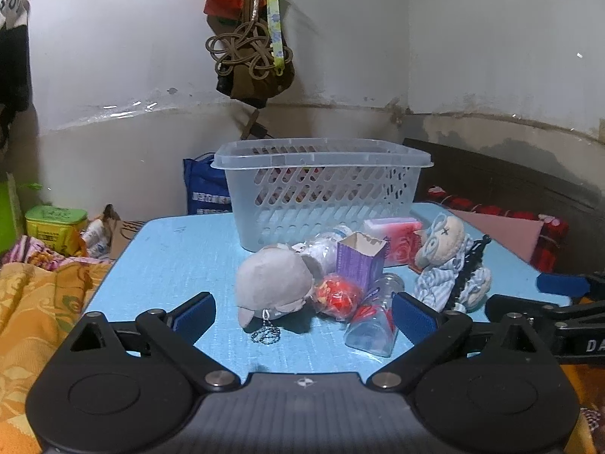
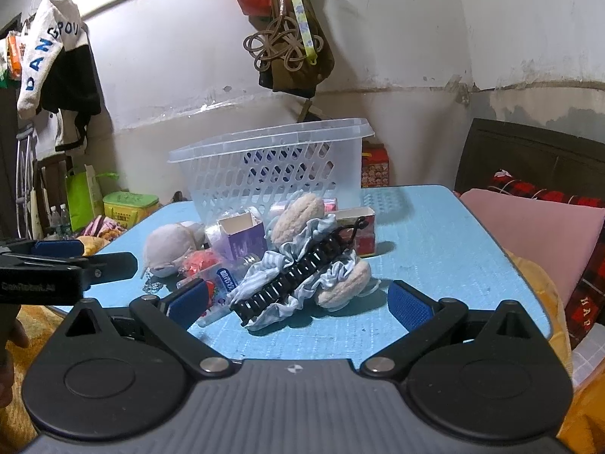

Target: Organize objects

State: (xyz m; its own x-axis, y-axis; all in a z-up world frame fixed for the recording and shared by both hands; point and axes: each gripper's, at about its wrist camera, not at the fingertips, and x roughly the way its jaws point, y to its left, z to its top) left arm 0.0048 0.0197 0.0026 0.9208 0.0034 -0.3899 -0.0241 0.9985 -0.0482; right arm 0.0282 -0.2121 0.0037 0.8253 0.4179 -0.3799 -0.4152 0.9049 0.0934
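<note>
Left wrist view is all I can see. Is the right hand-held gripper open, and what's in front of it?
Observer: Yes, the right hand-held gripper is open. Between its blue pads lies the beige plush doll in blue-and-white striped cloth, with a black plastic hair claw across it.
Operator: Is anything behind the basket on its right side?
Observer: A red printed carton stands behind the clear slotted plastic basket, past the far edge of the light blue table.
</note>
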